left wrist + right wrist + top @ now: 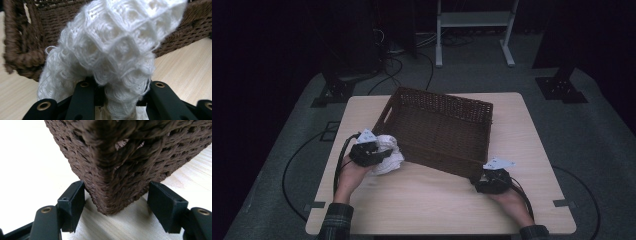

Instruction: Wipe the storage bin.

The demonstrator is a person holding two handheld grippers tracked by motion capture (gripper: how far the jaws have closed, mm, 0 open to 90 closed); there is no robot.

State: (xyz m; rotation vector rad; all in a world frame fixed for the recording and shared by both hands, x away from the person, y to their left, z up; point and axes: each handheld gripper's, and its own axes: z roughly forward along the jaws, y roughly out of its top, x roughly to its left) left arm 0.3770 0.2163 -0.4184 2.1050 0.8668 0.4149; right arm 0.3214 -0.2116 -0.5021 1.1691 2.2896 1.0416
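At the left of the high view, the left hand-held gripper (371, 151) is clamped on a bunched white knitted cloth (388, 154), lifted just off the light wooden worktop (422, 200) and sitting right beside the near left corner of the basket. In the left gripper view the cloth (112, 50) bulges up from between the black jaws, its waffle-like weave hanging in folds, with the brown weave behind it.

In the middle stands the dark brown wicker basket (439, 127), set askew on the worktop, a handle slot in its left wall.

At the right, the right hand-held gripper (492, 177) sits at the basket's near right corner. In the right gripper view its jaws stand fairly wide, one on each side of that corner (112, 177); the left pad looks to touch the weave, the right pad stands just clear.
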